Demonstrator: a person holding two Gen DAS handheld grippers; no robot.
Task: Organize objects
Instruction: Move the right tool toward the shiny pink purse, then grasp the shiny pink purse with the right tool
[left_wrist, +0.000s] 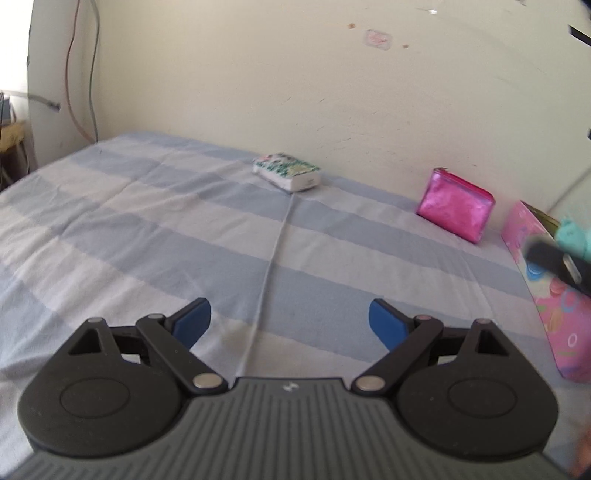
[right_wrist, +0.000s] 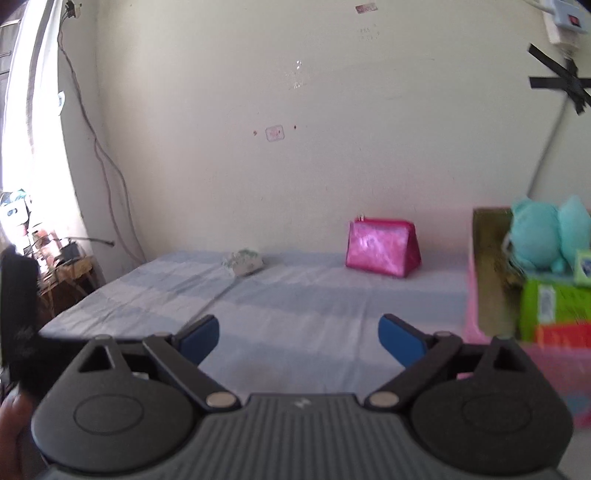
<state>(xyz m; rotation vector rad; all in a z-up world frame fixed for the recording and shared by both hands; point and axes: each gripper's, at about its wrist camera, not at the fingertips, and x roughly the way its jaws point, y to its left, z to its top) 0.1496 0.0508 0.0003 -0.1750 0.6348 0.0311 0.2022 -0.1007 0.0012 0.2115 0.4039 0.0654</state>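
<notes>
Both grippers empty and spread wide right now: left gripper (left_wrist: 290, 323) hovering low over the blue-and-white striped bedsheet (left_wrist: 147, 229), right gripper (right_wrist: 298, 338) same deal, jaws well apart, nothing between the blue pads.

Looks like the in-between step of the tidy-up, picking the next thing to grab. Going left to right along the wall: small white packet with a green floral print top (left_wrist: 286, 171) lying flat, long axis running diagonally, near corner pointing toward the right and the camera. Then shiny magenta metallic zip pouch (left_wrist: 456, 201) standing up on its base, zipper on top, long axis angled along the wall, leaning a bit. Far right, pink patterned storage box (right_wrist: 476, 280) already holding a teal plush toy (right_wrist: 543, 232), a green carton (right_wrist: 554, 302) and something red, too blurry to name.

Next move probably reaching forward to the packet or pouch, lining the jaws across the short side, then carrying it right to the box. Pouch looks slippery, so a centred pinch needed.
</notes>
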